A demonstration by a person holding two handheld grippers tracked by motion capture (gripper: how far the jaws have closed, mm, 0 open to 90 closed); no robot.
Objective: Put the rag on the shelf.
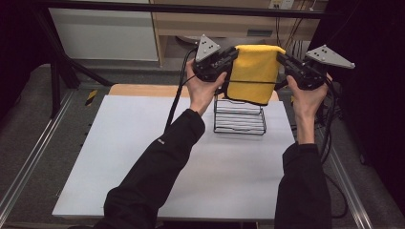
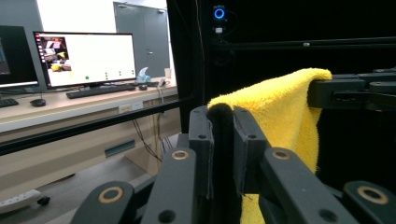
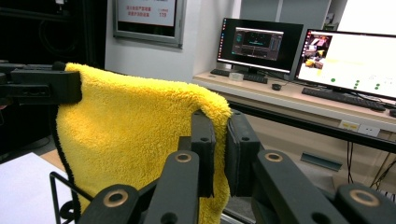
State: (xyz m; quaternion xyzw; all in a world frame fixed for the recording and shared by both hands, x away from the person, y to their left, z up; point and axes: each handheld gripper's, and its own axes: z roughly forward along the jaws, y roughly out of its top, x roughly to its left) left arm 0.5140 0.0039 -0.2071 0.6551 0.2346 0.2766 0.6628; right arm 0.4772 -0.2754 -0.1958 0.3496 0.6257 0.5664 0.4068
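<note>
- Far left there's just the white table top (image 1: pixel 143 157) with nothing on that side of it, and the person's dark sleeves coming in from the near edge.
- Left hand (image 1: pixel 203 90) is raised up over the back of the table, holding the left gripper (image 1: pixel 228 56). Jaws are clamped tight on the left top corner of a yellow towel (image 1: pixel 253 71); in the left gripper view you can see the fluffy edge pinched right between them.
- The towel hangs flat between the two grippers, folded over at the top, with a dark trim along the bottom edge. It's held up in the air, not resting on anything as far as I can tell.
- Right below and a bit behind the towel sits a black wire rack (image 1: pixel 239 117) on the table. The towel's bottom edge overlaps the rack's top from the high view; can't tell if they touch.
- Right gripper (image 1: pixel 285 61) is pinched shut on the towel's other top corner, same deal, with the right hand (image 1: pixel 308 98) under it.
- Background in the gripper views: a desk with monitors (image 3: pixel 299 46) and a keyboard (image 2: pixel 100 90).
</note>
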